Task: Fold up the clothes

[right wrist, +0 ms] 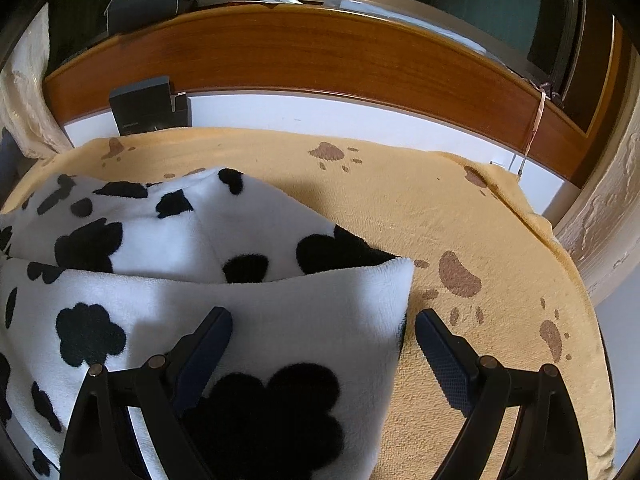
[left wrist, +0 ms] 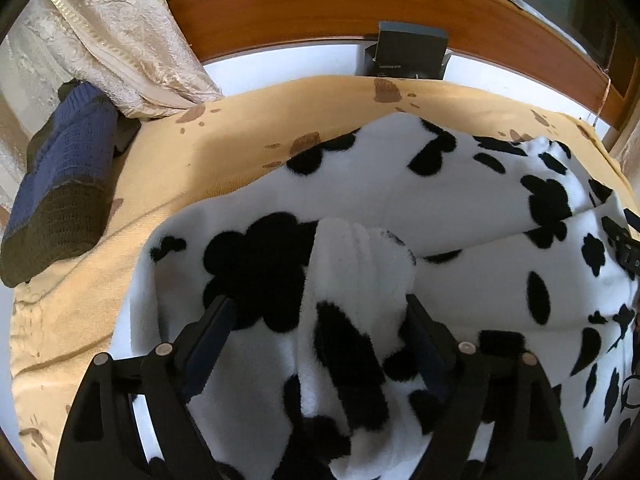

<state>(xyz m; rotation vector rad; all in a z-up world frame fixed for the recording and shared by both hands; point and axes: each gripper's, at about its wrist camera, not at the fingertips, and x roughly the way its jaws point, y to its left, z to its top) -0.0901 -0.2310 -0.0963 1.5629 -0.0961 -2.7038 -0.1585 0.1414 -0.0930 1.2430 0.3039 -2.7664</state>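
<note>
Fleece, white with black cow patches, makes up the garment (left wrist: pixel 420 184) that is spread over a tan paw-print blanket (right wrist: pixel 460 216) on the bed. It covers the blanket's middle and near part, and a folded layer is seen across it with a straight edge ending at a corner (right wrist: pixel 406 268) near the blanket's right side. The left gripper (left wrist: pixel 318 312) is held with its fingers apart, a raised roll of fleece standing between them; whether the pads press it cannot be told. The right gripper (right wrist: pixel 324 320) is also spread wide, one finger over the fleece and the other over bare blanket, so that the garment's side edge lies between them, and nothing is seen clamped.

The step in hand is judged to be taking hold for the next fold. It would be done well if both layers at the edge were gathered before closing, the blanket beneath being left out of the grip, and if both sides were lifted evenly so that the crease stays straight.

A dark box (right wrist: pixel 146 104) stands at the blanket's far edge against the wooden bed frame (right wrist: pixel 320 52); its contents are not shown. A navy knit item (left wrist: pixel 64 184) lies at the far left corner.
</note>
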